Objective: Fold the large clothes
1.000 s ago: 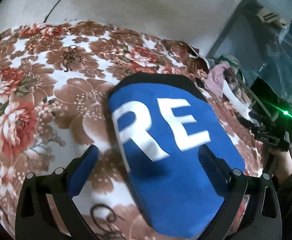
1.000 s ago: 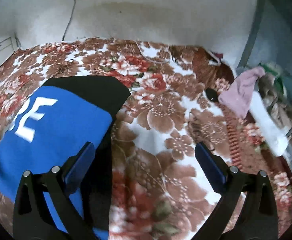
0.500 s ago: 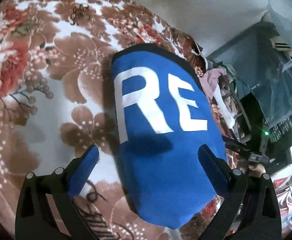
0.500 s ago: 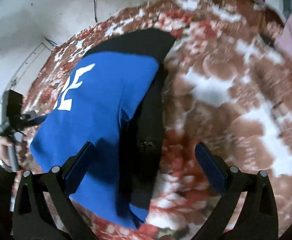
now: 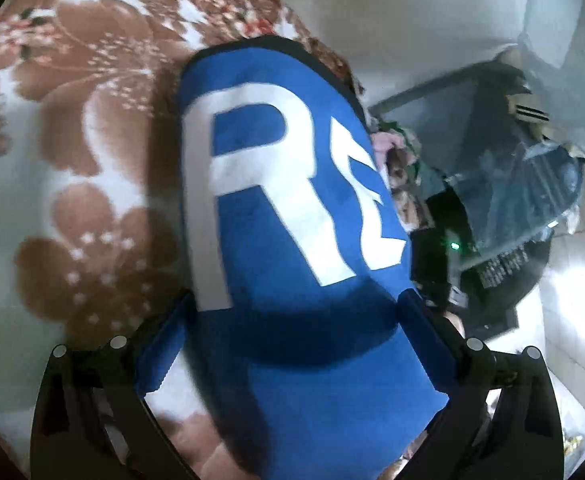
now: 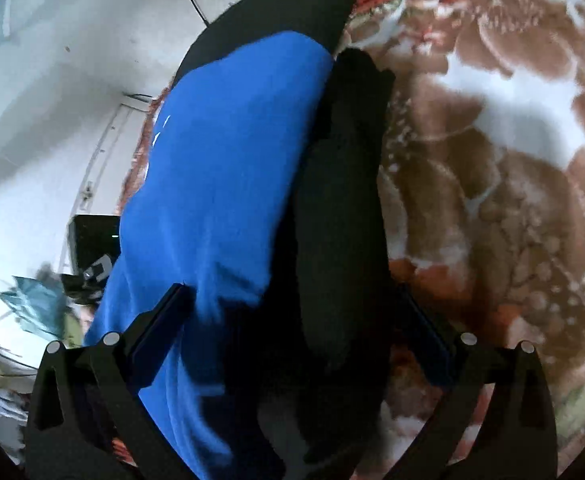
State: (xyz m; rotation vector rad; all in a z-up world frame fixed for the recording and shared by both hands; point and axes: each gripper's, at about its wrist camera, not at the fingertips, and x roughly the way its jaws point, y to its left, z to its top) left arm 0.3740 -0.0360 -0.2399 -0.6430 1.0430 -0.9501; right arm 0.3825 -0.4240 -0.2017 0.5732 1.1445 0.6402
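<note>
**Two spread grippers flank a nearly folded blue garment**

Both tools hang low over the folded blue fabric garment with large white letters [image 5: 292, 240], which lies on the floral brown-and-white bed blanket [image 5: 76, 160]; the left gripper [image 5: 292, 332] has its fingers [image 5: 160, 352] released and wide apart, one on each side of the near end of the bundle; the right gripper [image 6: 292, 320] is likewise released, its fingers [image 6: 160, 328] straddling the blue panel and the black fabric part of the garment [image 6: 340, 220] that runs along the bundle's blanket side; neither tool grips any cloth.

Judging by the compact shape, the folding looks close to done, and the step in hand appears to be a grasp of the near edge for a last fold or a lift.

Several things could go wrong from here; if the fingers close on the top layer alone, the blue panel may peel away and the bundle open; the black part sits loosely bunched beside the blue, so a pinch that misses it could leave it trailing on the blanket; uneven timing between the two sides could skew the fold; the soft blanket may be caught by a finger that comes in too low, dragging it along with the garment; motion blur in the right wrist view makes the exact layer edges hard to tell.
</note>
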